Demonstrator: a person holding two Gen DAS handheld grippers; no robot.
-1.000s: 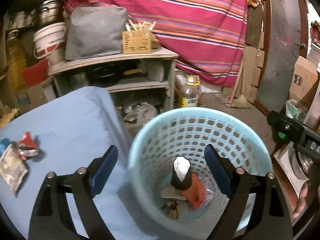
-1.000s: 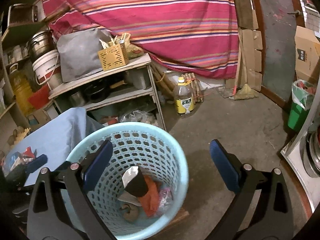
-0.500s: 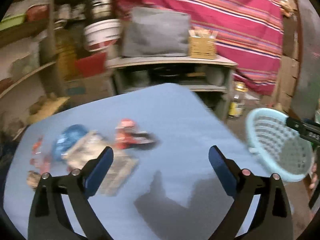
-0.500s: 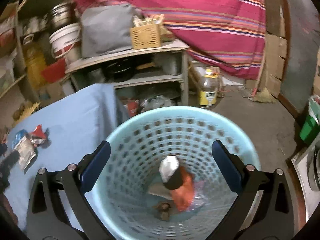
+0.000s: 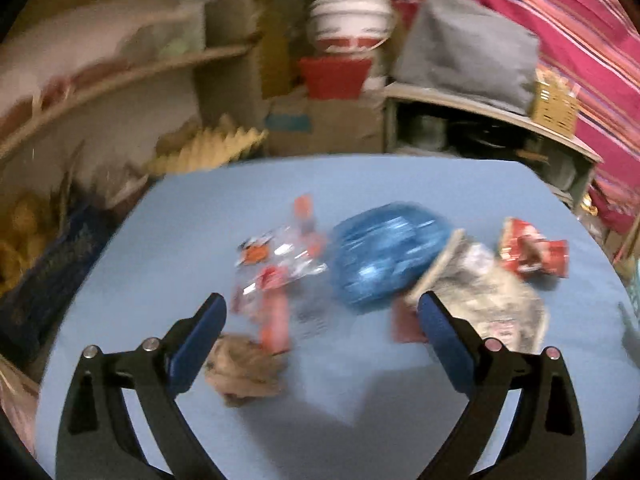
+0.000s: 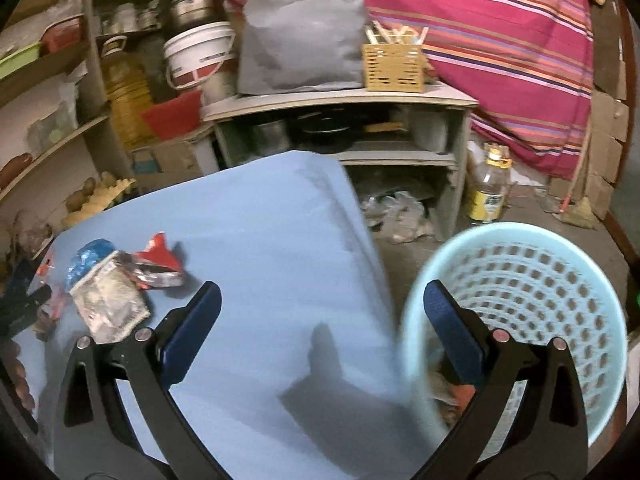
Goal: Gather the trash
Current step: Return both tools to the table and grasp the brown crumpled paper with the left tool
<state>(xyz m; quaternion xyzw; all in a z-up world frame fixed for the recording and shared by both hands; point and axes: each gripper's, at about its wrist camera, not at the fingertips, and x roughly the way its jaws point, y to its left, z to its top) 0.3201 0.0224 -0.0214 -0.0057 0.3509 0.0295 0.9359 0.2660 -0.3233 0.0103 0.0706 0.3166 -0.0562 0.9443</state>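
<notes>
Trash lies on the blue table (image 5: 360, 184): a blue wrapper (image 5: 384, 256), a grey-white packet (image 5: 492, 296), a red wrapper (image 5: 532, 252), clear and orange wrappers (image 5: 280, 264) and a brown crumpled wad (image 5: 244, 372). My left gripper (image 5: 320, 336) is open and empty just above them, the wad by its left finger. My right gripper (image 6: 320, 328) is open and empty over the table's right edge (image 6: 360, 216), beside the light blue basket (image 6: 560, 280) holding some trash. The same pile (image 6: 112, 288) shows at the left of the right wrist view.
A shelf unit (image 6: 340, 100) with a grey bag (image 6: 304, 48) and a wicker box (image 6: 394, 68) stands behind the table. A white bucket (image 5: 352, 20), an oil bottle (image 6: 488, 188) on the floor and a striped cloth (image 6: 500, 40) are around.
My left gripper swung left from above the basket to the trash pile on the table. My right gripper shifted left from over the basket to the table edge. Both stayed open.
</notes>
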